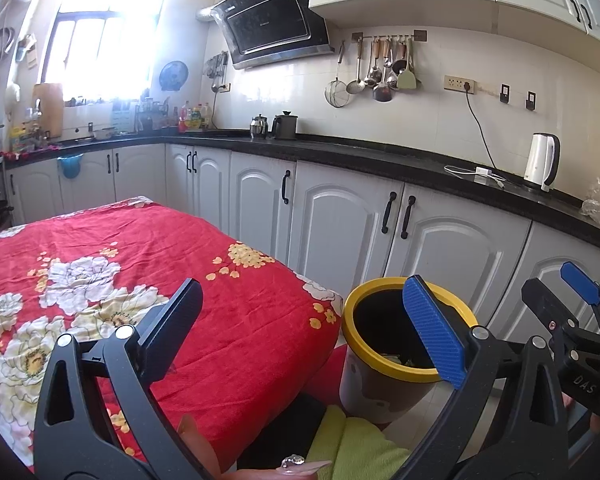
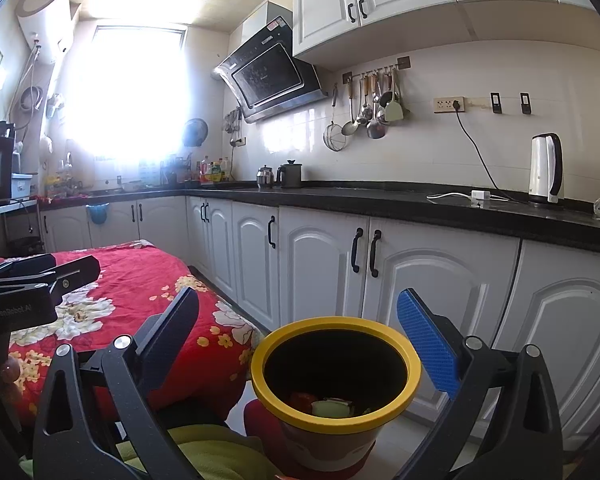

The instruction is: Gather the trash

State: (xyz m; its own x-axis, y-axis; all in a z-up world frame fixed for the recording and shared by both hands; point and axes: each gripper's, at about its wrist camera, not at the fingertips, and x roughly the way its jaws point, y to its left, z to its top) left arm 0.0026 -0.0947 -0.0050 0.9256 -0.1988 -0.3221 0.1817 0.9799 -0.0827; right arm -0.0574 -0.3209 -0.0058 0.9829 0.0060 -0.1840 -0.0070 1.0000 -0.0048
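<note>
A trash bin with a yellow rim (image 1: 380, 354) (image 2: 336, 416) stands on the floor beside the table. Inside it lie scraps, among them a red piece and a pale green piece (image 2: 332, 406). My left gripper (image 1: 304, 320) is open and holds nothing; it hovers over the table's near right corner, with its blue finger in front of the bin's rim. My right gripper (image 2: 300, 336) is open and holds nothing; it hangs just above the bin's mouth. The right gripper (image 1: 560, 292) also shows at the right edge of the left wrist view.
The table carries a red floral cloth (image 1: 140, 264) (image 2: 148, 280). White cabinets (image 1: 340, 216) under a black counter (image 1: 380, 156) run along the wall behind the bin. A white kettle (image 1: 542, 162) and a charger cable sit on the counter. A person's fingers (image 1: 296, 466) and yellow-green cloth (image 1: 352, 444) are below.
</note>
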